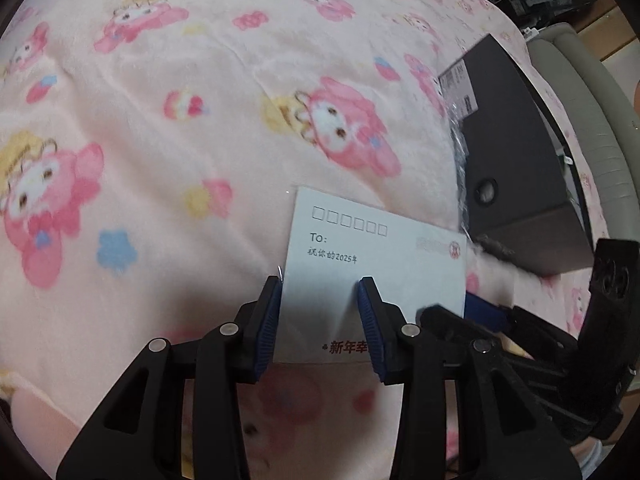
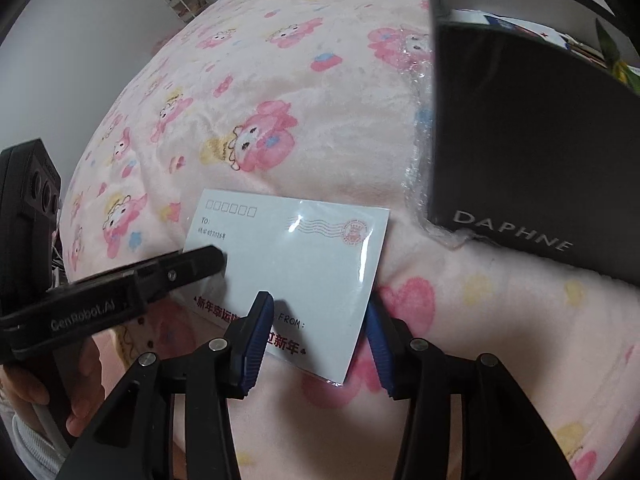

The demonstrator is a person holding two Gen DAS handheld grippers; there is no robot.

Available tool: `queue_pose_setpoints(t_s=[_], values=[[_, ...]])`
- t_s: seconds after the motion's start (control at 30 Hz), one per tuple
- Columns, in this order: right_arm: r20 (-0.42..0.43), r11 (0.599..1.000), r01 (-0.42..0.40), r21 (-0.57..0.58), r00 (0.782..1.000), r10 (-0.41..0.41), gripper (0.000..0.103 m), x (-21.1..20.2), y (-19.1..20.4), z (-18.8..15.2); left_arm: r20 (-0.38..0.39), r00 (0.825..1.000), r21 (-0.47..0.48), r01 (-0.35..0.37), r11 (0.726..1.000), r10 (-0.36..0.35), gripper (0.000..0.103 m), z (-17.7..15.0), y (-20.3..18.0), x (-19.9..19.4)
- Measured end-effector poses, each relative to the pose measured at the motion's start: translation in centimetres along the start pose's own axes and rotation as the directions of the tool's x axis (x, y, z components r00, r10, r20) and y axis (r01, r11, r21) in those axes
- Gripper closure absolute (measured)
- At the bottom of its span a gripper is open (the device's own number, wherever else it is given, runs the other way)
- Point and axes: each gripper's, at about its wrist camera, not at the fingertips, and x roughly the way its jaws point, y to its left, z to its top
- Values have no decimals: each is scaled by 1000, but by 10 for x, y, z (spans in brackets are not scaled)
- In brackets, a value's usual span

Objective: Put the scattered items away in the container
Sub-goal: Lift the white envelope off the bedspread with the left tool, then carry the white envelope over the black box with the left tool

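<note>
A white postcard in a clear sleeve, printed with "To:" and red characters, lies on the pink blanket. My left gripper is open at the card's near left part, one blue-padded finger at the card's left edge and the other over its face. My right gripper is open at the postcard near its right corner; the left finger is in front of the card and the card's edge hides part of the right finger. The dark "DAPHNE" box stands to the right, open at the top.
The pink cartoon-print blanket covers the whole bed. Clear bubble wrap lies under the box's left side. Colourful items show inside the box. A hand holds the left gripper's handle. A beige bed edge runs along the right.
</note>
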Motion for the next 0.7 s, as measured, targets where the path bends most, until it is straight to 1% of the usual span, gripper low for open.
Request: queue_pose_setpoints(t_s=[0.1, 0.17, 0.23, 0.27, 0.33, 0.4, 0.47, 0.57, 0.7], values=[[2, 1000, 0, -7, 1000, 0, 60, -4, -4, -3, -34, 998, 14, 50, 999, -50, 65, -16, -11, -1], [4, 1000, 1, -12, 1000, 0, 60, -7, -7, -5, -33, 997, 30, 70, 997, -69, 64, -24, -17, -2], [5, 1000, 1, -17, 1000, -1, 60, -10, -10, -7, -18, 999, 5, 38, 999, -38, 65, -25, -13, 3], [6, 1000, 1, -19, 1000, -1, 60, -12, -12, -8, -26, 999, -8, 33, 999, -33, 65, -24, -12, 6], [8, 1000, 1, -24, 1000, -1, 60, -15, -15, -11, -40, 999, -2, 16, 1000, -16, 65, -23, -15, 10], [9, 1000, 1, -29, 1000, -1, 60, -18, -18, -13, -44, 999, 33, -7, 999, 9, 63, -22, -25, 10], [15, 999, 0, -33, 1000, 0, 60, -22, -20, -14, -41, 999, 70, -16, 997, 19, 63, -25, -38, 4], [73, 999, -16, -29, 997, 18, 60, -47, -21, -8, -39, 999, 68, 31, 997, -28, 63, -28, -48, -8], [154, 999, -30, -30, 987, 34, 60, -85, -22, -4, -5, 997, 97, 74, 993, -73, 63, -27, -69, -31]])
